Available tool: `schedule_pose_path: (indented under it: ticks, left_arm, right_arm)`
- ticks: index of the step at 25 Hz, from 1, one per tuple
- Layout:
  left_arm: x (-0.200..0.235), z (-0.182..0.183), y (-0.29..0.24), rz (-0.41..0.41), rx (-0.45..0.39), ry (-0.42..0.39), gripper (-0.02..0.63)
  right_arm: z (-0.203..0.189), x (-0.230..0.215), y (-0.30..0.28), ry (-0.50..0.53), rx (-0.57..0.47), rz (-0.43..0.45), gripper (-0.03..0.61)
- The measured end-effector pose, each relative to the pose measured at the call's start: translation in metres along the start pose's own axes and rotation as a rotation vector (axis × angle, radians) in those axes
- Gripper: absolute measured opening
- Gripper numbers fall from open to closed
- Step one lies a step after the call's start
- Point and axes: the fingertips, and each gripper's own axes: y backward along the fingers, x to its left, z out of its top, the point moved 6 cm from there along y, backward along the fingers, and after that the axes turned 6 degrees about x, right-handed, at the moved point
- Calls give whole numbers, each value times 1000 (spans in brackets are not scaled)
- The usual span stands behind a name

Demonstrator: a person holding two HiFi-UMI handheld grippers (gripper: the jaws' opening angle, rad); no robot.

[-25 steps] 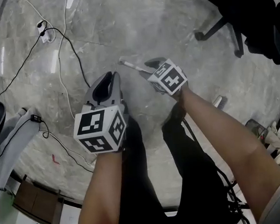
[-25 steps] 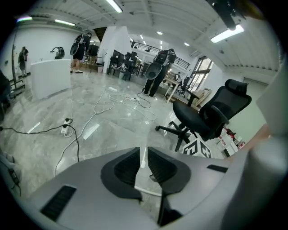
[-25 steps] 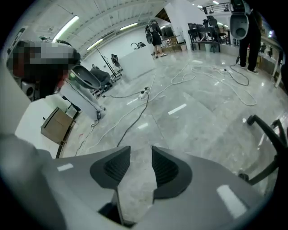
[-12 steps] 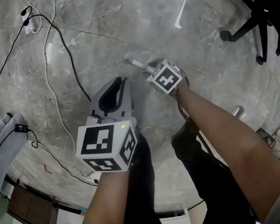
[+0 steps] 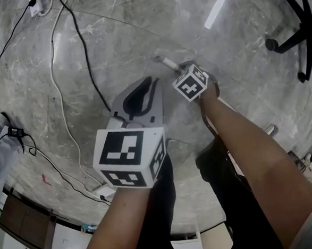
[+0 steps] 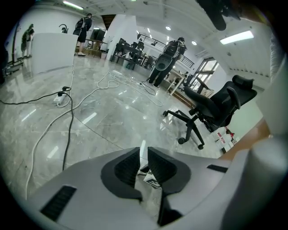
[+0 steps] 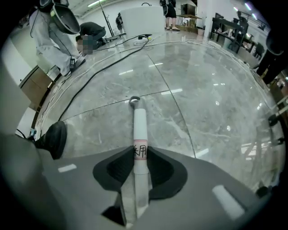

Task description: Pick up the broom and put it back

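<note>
Here, right gripper (image 7: 140, 156) just closing on white broom handle (image 7: 140, 120), handwritten label (image 7: 140, 151).

the white cylindrical broom handle (image 7: 140, 126) ran under the body of the right hand-held gripper (image 7: 140, 149), whose jaws had just been closing on it, so its lower length and brush end were hidden. in the head view that gripper's marker cube covered all but a short end of the handle. the writing on its small paper label (image 7: 140, 152) was too small to read. the black swivel office chair (image 5: 272, 44) was cut off by the head view's top and right edges.
</note>
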Motion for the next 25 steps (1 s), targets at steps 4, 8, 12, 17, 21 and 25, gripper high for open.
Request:
schedule_pose_path:
  ticks: [4, 8, 12, 17, 21, 25]
  left_arm:
    - [-3, 8, 12, 3, -10, -6, 43]
    - [-24, 24, 43, 2, -15, -12, 43]
    - [-67, 63, 87, -18, -46, -64, 43]
    - [-151, 101, 167, -82, -16, -69, 43]
    - [-218, 160, 224, -110, -66, -166, 43]
    - [-296, 207, 283, -146, -87, -212, 32]
  right_arm:
    - [0, 4, 14, 14, 6, 11, 86]
    - [6, 16, 83, 25, -69, 7, 86]
    - [10, 13, 196, 22, -190, -18, 86]
    - [-23, 27, 370, 16, -293, -12, 86]
    - [-46, 12, 501, 0, -388, -94, 84]
    - [-95, 11, 626, -11, -454, -173, 86]
